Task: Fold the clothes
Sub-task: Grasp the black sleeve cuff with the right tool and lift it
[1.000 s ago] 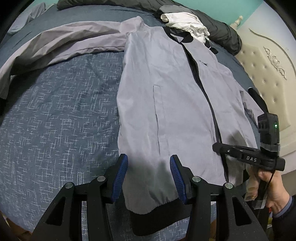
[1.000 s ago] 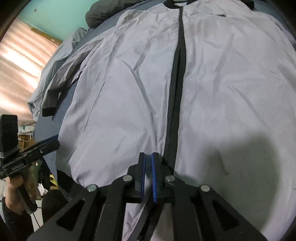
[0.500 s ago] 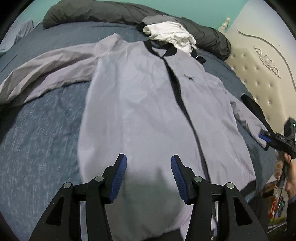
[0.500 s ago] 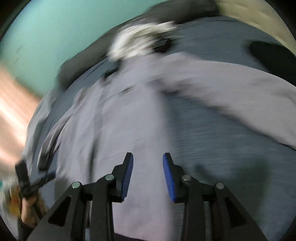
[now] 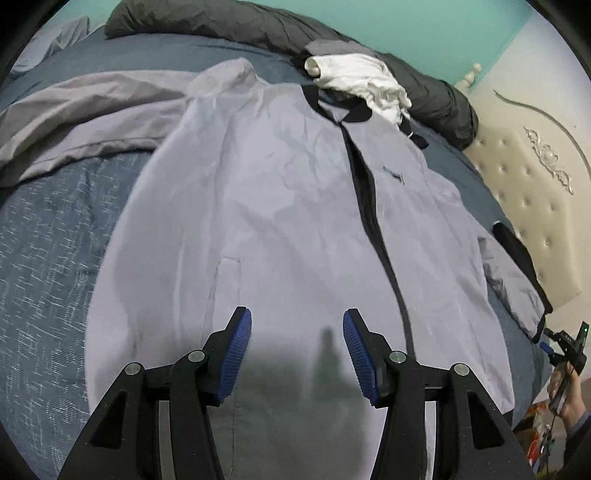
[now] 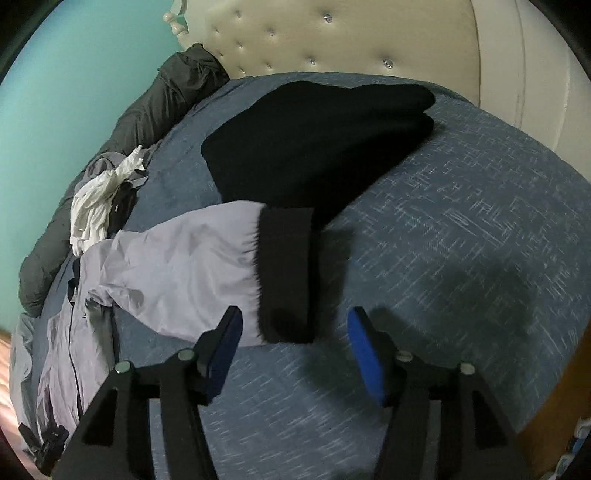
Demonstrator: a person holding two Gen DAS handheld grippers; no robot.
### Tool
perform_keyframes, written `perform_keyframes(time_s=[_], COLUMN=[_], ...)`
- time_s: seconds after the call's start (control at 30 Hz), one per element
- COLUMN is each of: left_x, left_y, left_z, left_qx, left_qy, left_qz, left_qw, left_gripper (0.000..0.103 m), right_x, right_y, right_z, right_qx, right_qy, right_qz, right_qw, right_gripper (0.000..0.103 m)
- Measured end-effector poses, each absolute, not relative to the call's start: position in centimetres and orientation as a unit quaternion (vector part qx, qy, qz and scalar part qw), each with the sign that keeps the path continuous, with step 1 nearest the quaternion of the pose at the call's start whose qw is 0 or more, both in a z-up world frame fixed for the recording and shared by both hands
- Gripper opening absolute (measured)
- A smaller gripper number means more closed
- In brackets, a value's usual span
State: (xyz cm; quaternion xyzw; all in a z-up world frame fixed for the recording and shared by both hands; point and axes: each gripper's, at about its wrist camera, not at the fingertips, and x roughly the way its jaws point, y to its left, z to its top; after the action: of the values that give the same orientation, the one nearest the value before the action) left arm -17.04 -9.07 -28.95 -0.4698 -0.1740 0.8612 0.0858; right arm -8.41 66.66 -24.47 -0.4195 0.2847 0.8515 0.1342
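A light grey jacket (image 5: 280,206) with a black zip and collar lies spread front-up on the blue bed. My left gripper (image 5: 297,350) is open and empty, hovering over its lower front. One sleeve (image 5: 74,114) stretches to the far left. The other sleeve (image 6: 173,273) ends in a black cuff (image 6: 286,273). My right gripper (image 6: 295,354) is open and empty, just in front of that cuff. It also shows small at the right edge of the left wrist view (image 5: 561,343).
A folded black garment (image 6: 317,140) lies beyond the cuff. A white garment (image 5: 362,85) and a dark grey quilt (image 5: 236,22) lie past the collar. A cream tufted headboard (image 6: 332,33) bounds the bed. The blue bedspread (image 6: 461,229) surrounds the jacket.
My right gripper has let go of the jacket hem, opened, and swung right to the sleeve cuff. My left gripper has moved right over the jacket's lower front, still open.
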Motion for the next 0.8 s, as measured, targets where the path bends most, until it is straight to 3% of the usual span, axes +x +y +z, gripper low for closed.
perform_keyframes(time_s=[0.4,0.5,0.6,0.8], left_x=[-16.9,-16.7,-16.6,-16.3], left_y=[-8.9,-8.9,-9.0,-8.9], left_z=[-30.4,-30.5,-30.5,-30.2], left_qx=[-0.477,-0.476,-0.475,-0.47], left_qy=[-0.157,-0.155,-0.154,-0.152], left_qz=[0.862,0.863,0.864,0.867], left_qw=[0.072,0.072,0.071,0.072], left_gripper=[0.056,0.056,0.056,0.056], right_x=[-10.0,-9.9,-9.9,-11.0], right_y=[67.4,67.0,66.4,66.8], right_z=[-27.4,-27.0,-25.3,-18.4], right_qx=[-0.392,-0.387,-0.374,-0.336], right_qy=[0.286,0.278,0.265,0.257], right_qz=[0.867,0.873,0.885,0.904], right_qw=[0.114,0.098,0.079,0.057], right_gripper=[0.062,0.025,0.005,0.003])
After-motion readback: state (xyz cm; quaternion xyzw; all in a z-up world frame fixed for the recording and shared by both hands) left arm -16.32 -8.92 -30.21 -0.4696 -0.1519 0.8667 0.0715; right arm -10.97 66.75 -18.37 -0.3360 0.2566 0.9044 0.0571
